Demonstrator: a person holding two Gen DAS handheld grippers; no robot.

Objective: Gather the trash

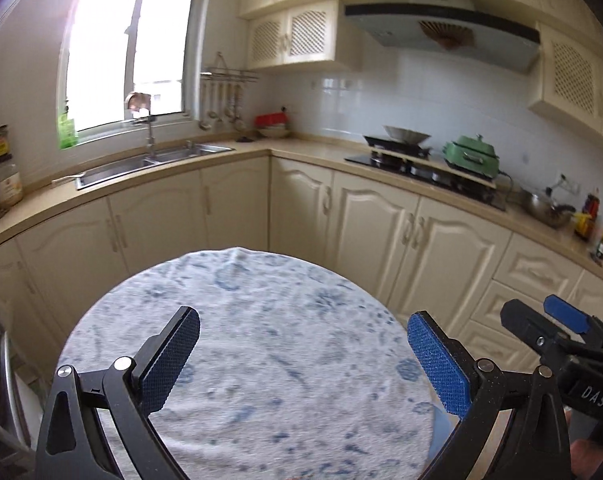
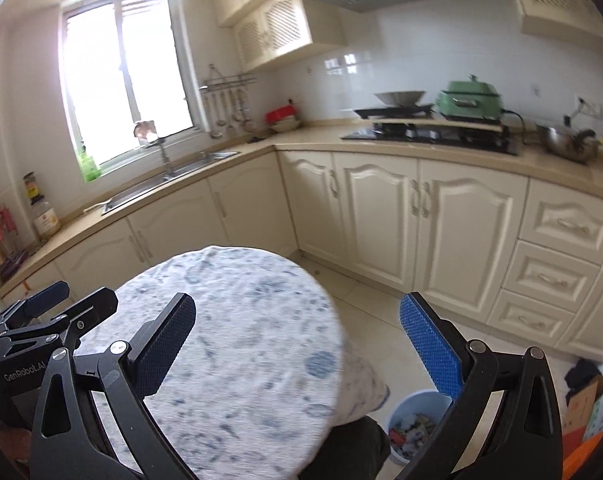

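Note:
A round table with a white and blue patterned cloth (image 1: 261, 344) fills the lower middle of the left wrist view and shows in the right wrist view (image 2: 245, 320); no trash shows on it. My left gripper (image 1: 303, 344) is open and empty above the cloth. My right gripper (image 2: 297, 332) is open and empty over the table's right edge. A light blue bin (image 2: 415, 428) with scraps of trash inside stands on the floor below the right gripper, to the right of the table. The right gripper also shows at the right edge of the left wrist view (image 1: 549, 324).
Cream kitchen cabinets (image 1: 381, 220) wrap around behind the table, with a sink (image 1: 141, 164) under the window and a stove with a green pot (image 1: 471, 154). A cardboard box (image 2: 589, 404) sits on the floor at the right. Pale tiled floor (image 2: 381, 312) lies between table and cabinets.

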